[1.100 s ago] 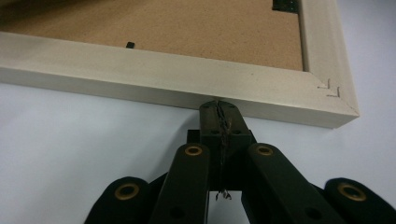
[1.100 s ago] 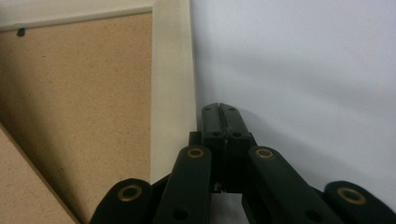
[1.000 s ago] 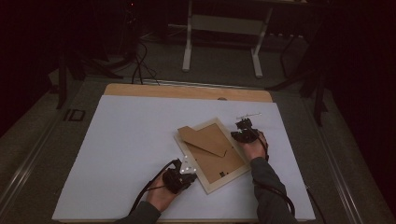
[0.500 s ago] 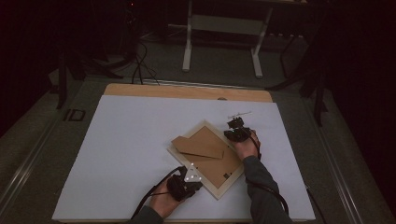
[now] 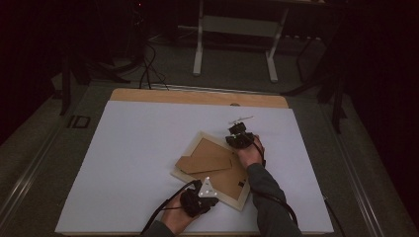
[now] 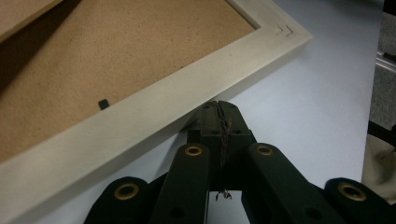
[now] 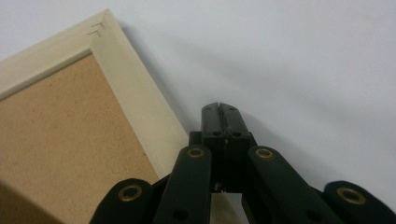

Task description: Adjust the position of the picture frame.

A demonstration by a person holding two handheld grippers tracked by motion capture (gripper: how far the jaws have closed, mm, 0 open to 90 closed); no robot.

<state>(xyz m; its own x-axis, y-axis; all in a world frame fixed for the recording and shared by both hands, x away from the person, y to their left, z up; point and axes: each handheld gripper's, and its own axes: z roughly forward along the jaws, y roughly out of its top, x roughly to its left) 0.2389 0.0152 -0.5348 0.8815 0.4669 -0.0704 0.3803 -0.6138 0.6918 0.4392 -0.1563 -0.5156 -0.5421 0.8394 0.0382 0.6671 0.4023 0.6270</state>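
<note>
Face-down, picture frame (image 5: 213, 170) with brown backing board (image 6: 93, 60) inside, closed-jawed left gripper (image 6: 218, 106) and right gripper (image 7: 219, 109) at its edges.

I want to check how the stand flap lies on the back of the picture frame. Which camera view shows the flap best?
The high view: the whole brown flap lies flat across the backing of the picture frame, pointing left. The left gripper view catches just one edge of it, top left. The right gripper view gives backing board and pale rim, with perhaps a sliver of flap, bottom left.
</note>
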